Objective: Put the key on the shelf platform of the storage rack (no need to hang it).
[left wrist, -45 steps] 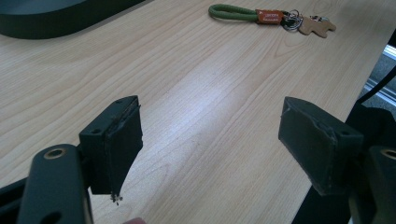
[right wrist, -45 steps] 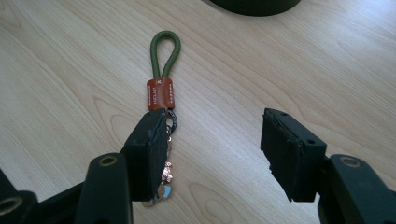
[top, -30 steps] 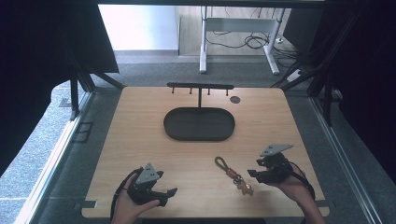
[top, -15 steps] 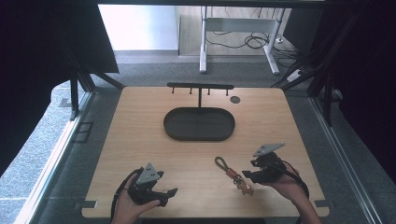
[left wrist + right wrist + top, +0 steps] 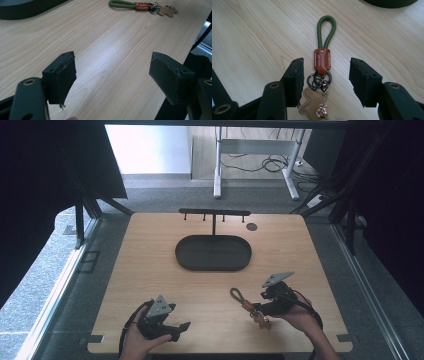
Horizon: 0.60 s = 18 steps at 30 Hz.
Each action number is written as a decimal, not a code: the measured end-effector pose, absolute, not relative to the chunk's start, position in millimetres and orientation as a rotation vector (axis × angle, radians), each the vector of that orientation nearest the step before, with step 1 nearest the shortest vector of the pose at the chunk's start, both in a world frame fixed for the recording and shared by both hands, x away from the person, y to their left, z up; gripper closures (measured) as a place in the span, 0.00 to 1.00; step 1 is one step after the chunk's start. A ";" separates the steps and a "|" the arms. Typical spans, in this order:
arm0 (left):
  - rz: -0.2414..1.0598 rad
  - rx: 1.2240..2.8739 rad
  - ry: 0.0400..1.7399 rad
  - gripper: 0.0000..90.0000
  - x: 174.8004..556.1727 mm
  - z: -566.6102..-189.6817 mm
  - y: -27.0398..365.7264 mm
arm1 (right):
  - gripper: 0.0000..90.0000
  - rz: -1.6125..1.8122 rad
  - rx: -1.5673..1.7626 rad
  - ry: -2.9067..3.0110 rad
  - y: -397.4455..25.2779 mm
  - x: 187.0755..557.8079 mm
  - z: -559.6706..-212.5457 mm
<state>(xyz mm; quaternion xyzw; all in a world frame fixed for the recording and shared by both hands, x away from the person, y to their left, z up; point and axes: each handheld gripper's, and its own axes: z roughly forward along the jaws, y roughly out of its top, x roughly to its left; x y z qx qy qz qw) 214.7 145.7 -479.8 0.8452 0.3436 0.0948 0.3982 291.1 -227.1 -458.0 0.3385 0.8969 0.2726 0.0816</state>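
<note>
Fingers [image 5: 294,80] astride perhaps one keychain [image 5: 322,62]

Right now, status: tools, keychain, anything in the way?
Right tool open, jaws either side of keychain, not gripping. Left tool open, over bare table. Keychain flat on table. Tray beyond, clear of path.

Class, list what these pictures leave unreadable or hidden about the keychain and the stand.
- Keychain: bear charm's lower end is cut off by the right gripper view's bottom edge.
- Leather tag: lettering too small in the left gripper view.
- Hook rack: hooks too small in the high view to tell their shape.
</note>
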 end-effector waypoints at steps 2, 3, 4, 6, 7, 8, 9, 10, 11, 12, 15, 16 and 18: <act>0.238 2.141 0.870 0.25 214.7 -480.0 145.4 | 0.51 0.810 1.010 2.688 -224.4 291.8 -459.4; 0.238 2.142 0.870 0.25 214.8 -480.2 145.1 | 0.51 0.807 1.008 2.692 -223.6 292.0 -459.8; 0.237 2.142 0.870 0.25 214.7 -480.4 144.7 | 0.51 0.808 1.002 2.694 -222.9 292.6 -460.4; 0.236 2.143 0.869 0.25 214.6 -480.6 144.1 | 0.51 0.807 1.005 2.698 -222.1 292.7 -460.9; 0.234 2.144 0.868 0.25 214.7 -480.7 144.0 | 0.51 0.806 1.004 2.699 -221.4 293.0 -461.5; 0.234 2.144 0.869 0.25 214.7 -480.8 143.9 | 0.51 0.803 1.009 2.703 -219.9 293.6 -463.0; 0.235 2.145 0.869 0.25 214.7 -480.7 143.8 | 0.51 0.803 1.009 2.703 -219.9 293.6 -463.0; 0.234 2.145 0.868 0.25 214.5 -480.6 143.8 | 0.51 0.799 1.008 2.707 -219.3 294.1 -463.8; 0.235 2.144 0.867 0.25 214.3 -480.3 143.9 | 0.51 0.796 1.003 2.712 -218.7 294.7 -464.7; 0.236 2.143 0.866 0.25 214.0 -479.9 143.9 | 0.51 0.791 1.008 2.715 -217.9 294.8 -465.4; 0.237 2.140 0.864 0.25 213.7 -478.8 144.5 | 0.51 0.781 1.006 2.728 -214.9 295.7 -467.6; 0.237 2.140 0.864 0.25 213.7 -478.8 144.6 | 0.51 0.777 1.003 2.732 -213.8 296.2 -468.3; 0.236 2.140 0.865 0.25 214.1 -479.4 144.8 | 0.51 0.769 1.003 2.738 -211.5 297.1 -469.5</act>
